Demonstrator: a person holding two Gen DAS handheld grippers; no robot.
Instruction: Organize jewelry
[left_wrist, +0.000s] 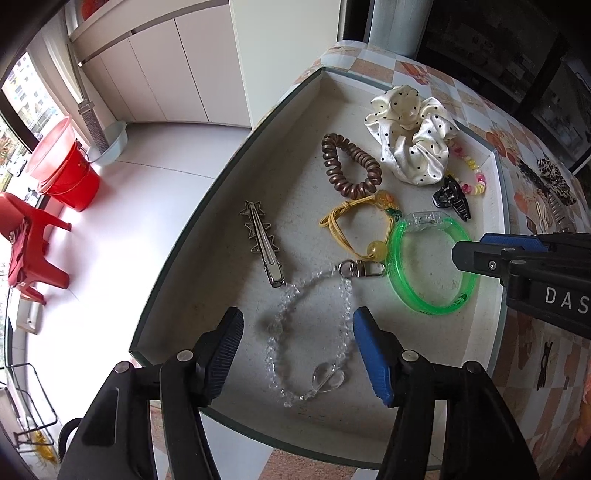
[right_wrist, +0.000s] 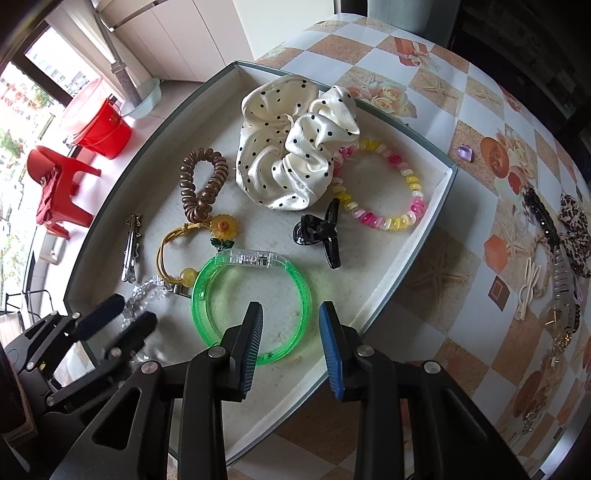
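Note:
A shallow grey tray (left_wrist: 207, 206) (right_wrist: 448, 173) holds the jewelry. A clear bead chain (left_wrist: 277, 328) with a metal clasp lies flat between the fingers of my left gripper (left_wrist: 297, 325), which stands open without pressing it. My right gripper (right_wrist: 291, 310) hangs open over the near rim of a green bangle (right_wrist: 197, 295) (left_wrist: 397, 273). Farther back lie a polka-dot scrunchie (right_wrist: 291, 158), a brown coil hair tie (right_wrist: 203, 181), a yellow elastic with a flower (right_wrist: 221, 225), a black claw clip (right_wrist: 321, 232), a star hair clip (left_wrist: 262, 243) and a pastel bead bracelet (right_wrist: 384, 221).
Several loose hair clips (right_wrist: 565, 258) and a purple heart (right_wrist: 464, 153) lie on the checked tablecloth right of the tray. The tray sits at the table's left edge. On the floor beyond stand a red bucket (left_wrist: 70, 177) and a red stool (left_wrist: 29, 251).

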